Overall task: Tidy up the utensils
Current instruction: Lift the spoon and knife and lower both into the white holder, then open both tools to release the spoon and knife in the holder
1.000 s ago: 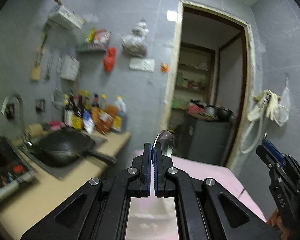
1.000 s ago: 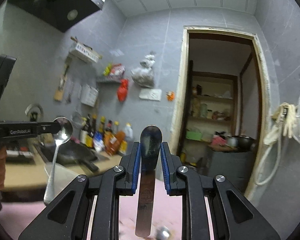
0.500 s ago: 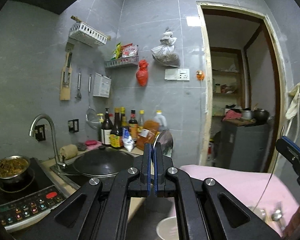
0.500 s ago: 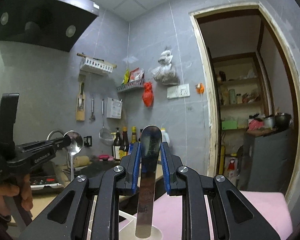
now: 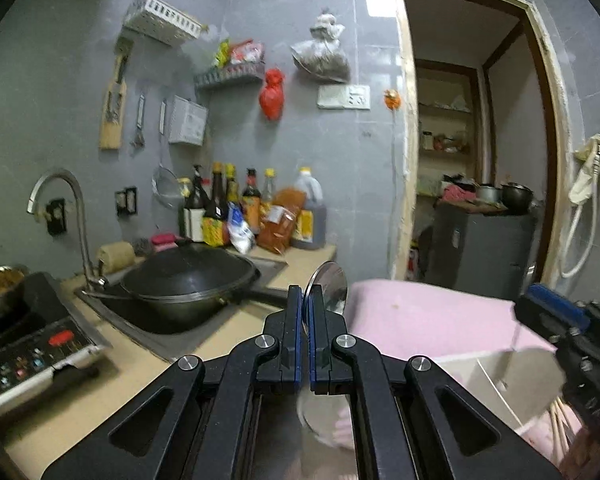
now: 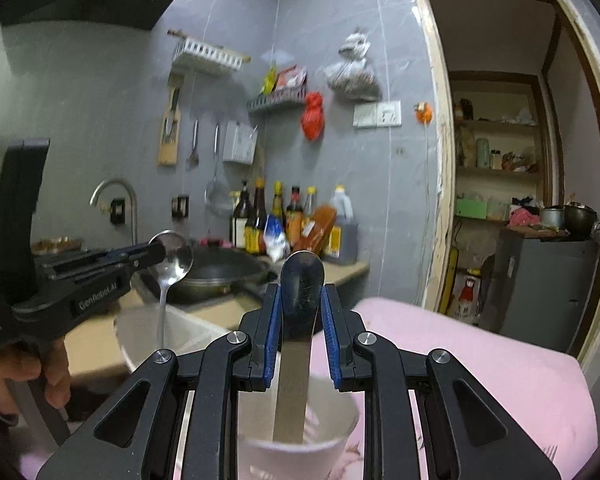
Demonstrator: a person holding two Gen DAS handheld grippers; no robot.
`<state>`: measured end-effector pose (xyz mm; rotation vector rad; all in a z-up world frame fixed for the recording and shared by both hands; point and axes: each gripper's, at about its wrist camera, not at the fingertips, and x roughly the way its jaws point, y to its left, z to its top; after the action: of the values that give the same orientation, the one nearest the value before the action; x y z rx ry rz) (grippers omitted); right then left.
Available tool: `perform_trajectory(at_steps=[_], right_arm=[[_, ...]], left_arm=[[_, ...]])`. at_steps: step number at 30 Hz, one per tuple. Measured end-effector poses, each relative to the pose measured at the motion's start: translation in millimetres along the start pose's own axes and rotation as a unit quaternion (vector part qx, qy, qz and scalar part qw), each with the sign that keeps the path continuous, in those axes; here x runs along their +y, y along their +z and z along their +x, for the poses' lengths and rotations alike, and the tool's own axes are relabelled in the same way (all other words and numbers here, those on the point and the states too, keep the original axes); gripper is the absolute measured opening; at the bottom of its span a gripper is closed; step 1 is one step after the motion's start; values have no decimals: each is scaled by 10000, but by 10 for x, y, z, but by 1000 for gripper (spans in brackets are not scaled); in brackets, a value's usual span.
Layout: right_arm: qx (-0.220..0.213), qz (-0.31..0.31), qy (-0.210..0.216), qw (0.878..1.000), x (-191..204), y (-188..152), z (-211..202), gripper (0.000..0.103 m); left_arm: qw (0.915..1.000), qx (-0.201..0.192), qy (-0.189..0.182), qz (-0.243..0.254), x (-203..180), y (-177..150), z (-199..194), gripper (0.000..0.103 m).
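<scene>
What moved: both grippers have come down since the earlier pictures; the white cups and pink cloth now show more below them, and less ceiling shows.
Left gripper (image 5: 305, 300): its jaws are pressed together on a shiny round spoon (image 5: 327, 286). Its bowl sticks up past the fingertips.
Round spoon from the other side: in the right wrist view its bowl (image 6: 171, 256) is up at the left gripper (image 6: 156, 254) and its thin handle hangs straight down over a blurry white cup (image 6: 180, 334).
Left hand: a hand (image 6: 18, 376) holds the black grip of the left gripper at the left edge.
Right gripper (image 6: 300, 304): its blue pads squeeze a flat metal spoon (image 6: 298, 320) from both sides, so the jaws are shut on it with a small gap.
Flat spoon: it stands upright, wide end up. Its long handle points down into a second white cup (image 6: 300, 448) right below the gripper.
Right gripper from the left view: it shows at the right edge (image 5: 552, 312), blurry, above a white container (image 5: 496, 384).
Pink cloth (image 6: 480, 364): it covers the table under the cups.
Counter: a black wok (image 5: 188, 280) sits by the tap (image 5: 66, 216), with sauce bottles (image 5: 252, 208) behind it.
Wall: a red bag (image 5: 271, 94) hangs near the doorway (image 5: 472, 120).
</scene>
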<state>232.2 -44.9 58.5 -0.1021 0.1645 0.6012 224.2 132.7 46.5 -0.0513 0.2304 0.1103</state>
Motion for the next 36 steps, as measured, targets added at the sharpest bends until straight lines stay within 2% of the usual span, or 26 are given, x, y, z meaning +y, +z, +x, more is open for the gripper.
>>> perform_trajectory(at_steps=[5,8,10,12,16,18,20,21,24,25,26,27,29,31,36], right_arm=[[309,123,72,9994,-17,-139,55,19],[295,197,60,9994,-36,-147,17,21],[247,262,74,9993,-50,-112,-27,30],[198,294,88,9993,-58,-71,-71,30],[99,302,36,9995,-77,16,-176,30],[40,315,-7,9995,-101,61,-244,33],[-58,313,-95,9994,-130,108,-339,41],[-97,314,-134,9994,-151,125,-382,50],[-235,281,-479,9982,-220,158,-576,53],[-240,248,-633,9974,-247,165,-632,59],[-245,222,-769,9965,-273,169,-691,63],[-274,196,-932,9951,-311,169,-772,73],[-349,114,-1185,9923,-368,149,-916,80],[-369,-62,-1479,9883,-417,115,-1061,85],[-370,-263,-1901,9807,-564,-24,-1370,99]], left_arm=[[9985,295,-429,-148,-5,-12,-45,4],[9960,489,-682,-299,2,24,-82,6],[9945,552,-801,-388,3,47,-115,15],[9935,493,-878,-534,20,82,-163,32],[9915,484,-945,-748,44,172,-253,34],[9916,443,-944,-770,22,218,-331,39],[9925,351,-911,-732,-37,258,-432,47],[9930,319,-885,-720,-63,266,-459,53],[9955,191,-738,-567,-207,286,-578,61],[9964,126,-677,-490,-274,284,-625,63],[9971,70,-623,-430,-328,278,-651,71],[9978,-5,-554,-356,-401,266,-695,79],[9987,-163,-423,-250,-523,234,-760,86],[9988,-303,-349,-136,-665,183,-835,88],[9984,-325,-405,206,-1015,36,-911,91]])
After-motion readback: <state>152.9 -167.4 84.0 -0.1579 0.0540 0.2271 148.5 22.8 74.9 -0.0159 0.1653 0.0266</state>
